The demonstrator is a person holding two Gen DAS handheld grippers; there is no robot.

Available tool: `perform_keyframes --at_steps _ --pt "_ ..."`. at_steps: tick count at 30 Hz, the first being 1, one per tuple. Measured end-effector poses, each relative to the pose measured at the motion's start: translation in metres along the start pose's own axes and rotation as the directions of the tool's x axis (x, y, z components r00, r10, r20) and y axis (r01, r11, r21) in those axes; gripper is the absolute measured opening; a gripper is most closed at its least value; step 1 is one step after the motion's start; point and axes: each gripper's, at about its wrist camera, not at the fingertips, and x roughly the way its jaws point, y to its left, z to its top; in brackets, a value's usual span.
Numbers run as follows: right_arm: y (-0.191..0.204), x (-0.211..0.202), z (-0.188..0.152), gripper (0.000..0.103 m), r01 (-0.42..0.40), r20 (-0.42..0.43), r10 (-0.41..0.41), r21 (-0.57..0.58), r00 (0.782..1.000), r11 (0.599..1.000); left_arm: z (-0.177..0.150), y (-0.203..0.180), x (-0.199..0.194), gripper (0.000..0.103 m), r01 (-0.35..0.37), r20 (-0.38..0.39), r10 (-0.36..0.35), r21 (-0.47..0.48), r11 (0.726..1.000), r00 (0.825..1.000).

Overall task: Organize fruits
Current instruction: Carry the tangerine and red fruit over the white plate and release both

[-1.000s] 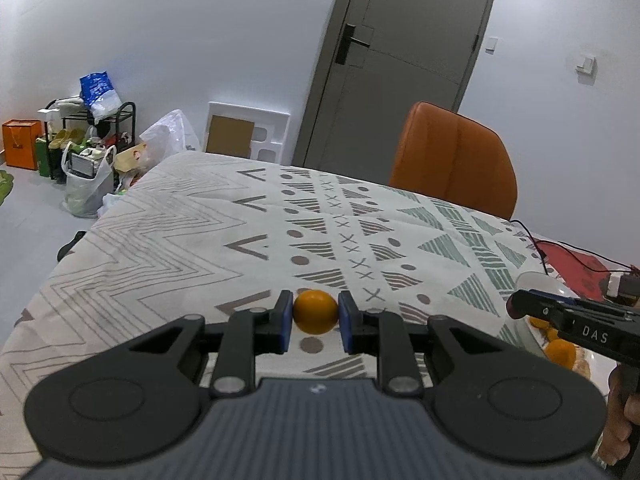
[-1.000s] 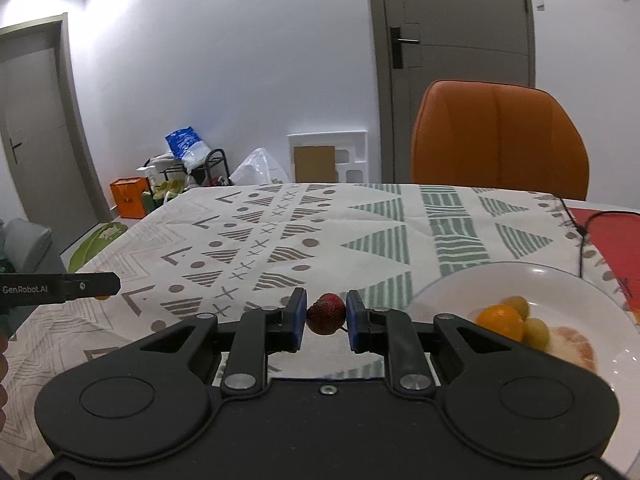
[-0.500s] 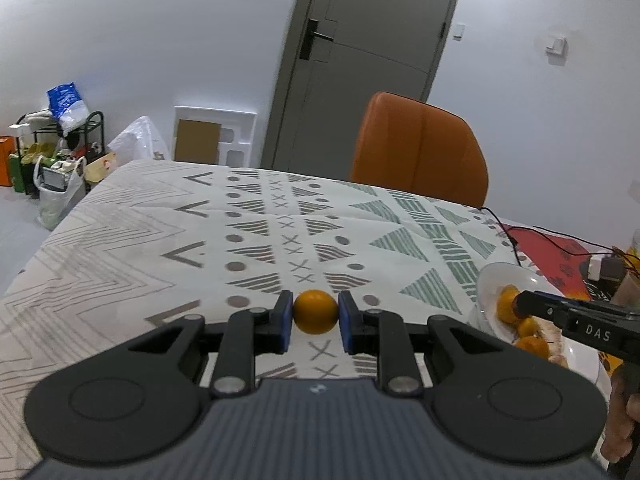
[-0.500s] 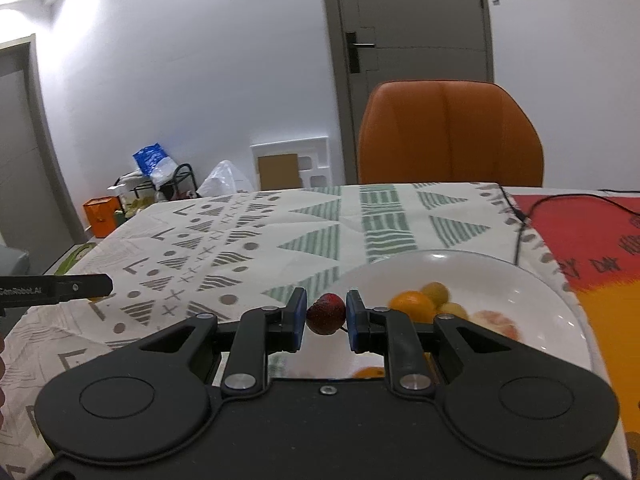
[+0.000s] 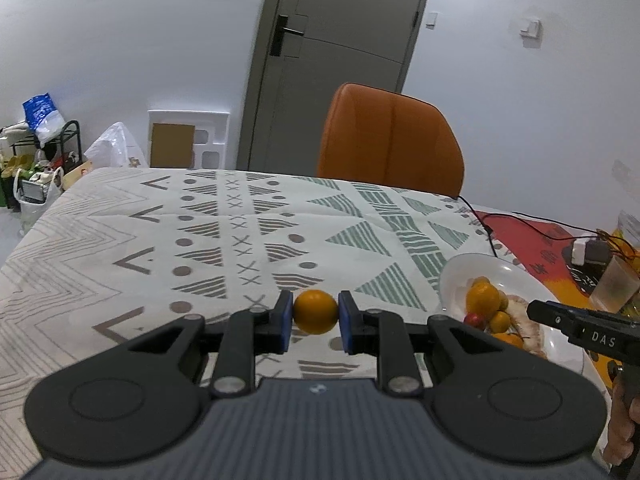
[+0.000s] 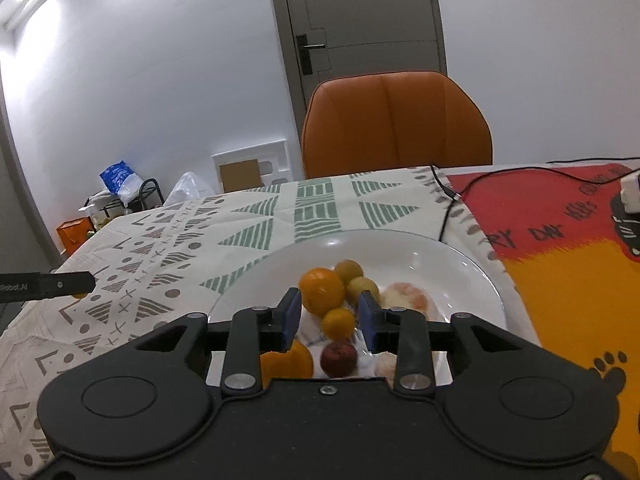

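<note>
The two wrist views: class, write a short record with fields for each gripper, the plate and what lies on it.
left gripper: shut on small orange, above the patterned cloth
right gripper: open, over the plate
white plate: on the cloth
plate contents: red fruit, large orange, several small yellow-orange fruits
backdrop: orange chair

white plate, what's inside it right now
The plate holds a big orange, several small yellow-orange fruits, a red fruit and pale peeled pieces. The open right gripper covers the plate's near edge, hiding part of another orange there.
</note>
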Motion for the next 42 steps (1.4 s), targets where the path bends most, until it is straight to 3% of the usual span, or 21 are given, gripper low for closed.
perform_keyframes --at_steps 14,18,21,30,38,42 --pt "-0.020 -0.021 -0.008 0.038 -0.003 0.016 0.002 0.055 1.000 0.999 0.004 -0.051 0.012 0.022 0.088 -0.008 -0.088 0.075 0.993 0.996" --pt "-0.022 -0.027 -0.012 0.052 0.007 0.030 -0.009 0.059 1.000 0.998 0.004 -0.069 0.017 0.022 0.123 -0.018 -0.122 0.099 0.987 0.992" --pt "-0.026 -0.031 -0.015 0.056 0.013 0.044 -0.016 0.069 0.999 0.998 0.004 -0.079 0.023 0.022 0.145 -0.032 -0.142 0.110 0.983 0.989" --pt "-0.037 -0.037 -0.025 0.057 0.010 0.042 -0.014 0.094 0.999 0.996 0.005 -0.111 0.038 0.022 0.190 -0.051 -0.184 0.150 0.970 0.982" --pt "-0.040 -0.041 -0.029 0.061 0.004 0.051 -0.010 0.108 0.999 0.994 0.009 -0.125 0.037 0.027 0.170 -0.048 -0.164 0.163 0.972 0.985" --pt "-0.039 -0.044 -0.030 0.062 -0.003 0.053 -0.002 0.112 0.999 0.994 0.009 -0.120 0.030 0.034 0.147 -0.045 -0.141 0.160 0.976 0.989"
